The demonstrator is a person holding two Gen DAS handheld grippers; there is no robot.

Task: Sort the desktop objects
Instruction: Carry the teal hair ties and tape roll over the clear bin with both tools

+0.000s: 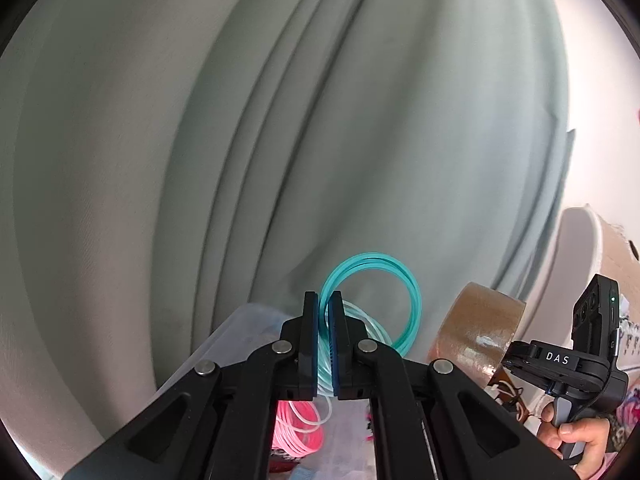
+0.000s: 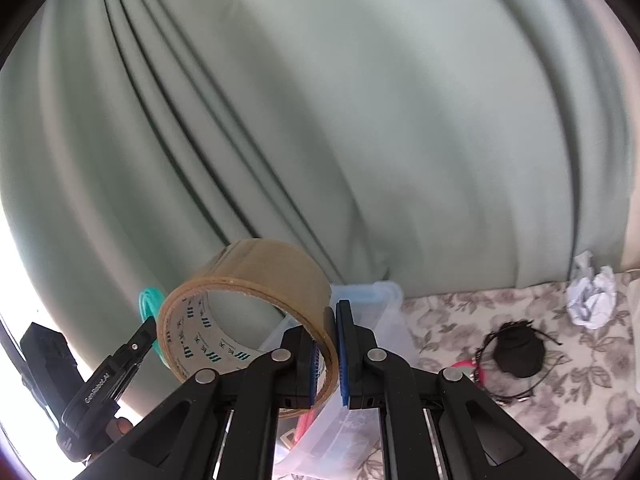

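While left tongs [image 1: 323, 344] pinch teal cord coil [image 1: 372, 300], right tongs [image 2: 329, 354] clamp glossy brown tape roll [image 2: 248, 312].

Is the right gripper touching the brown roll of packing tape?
Touching. Right wrist view: the right gripper pinches the brown roll of packing tape by its wall, fingers on both sides.

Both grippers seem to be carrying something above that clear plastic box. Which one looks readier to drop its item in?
Probably the left. The left gripper holds the teal cord coil right over the clear box, where a pink coil already lies. The right gripper grips the brown tape roll beside the box.
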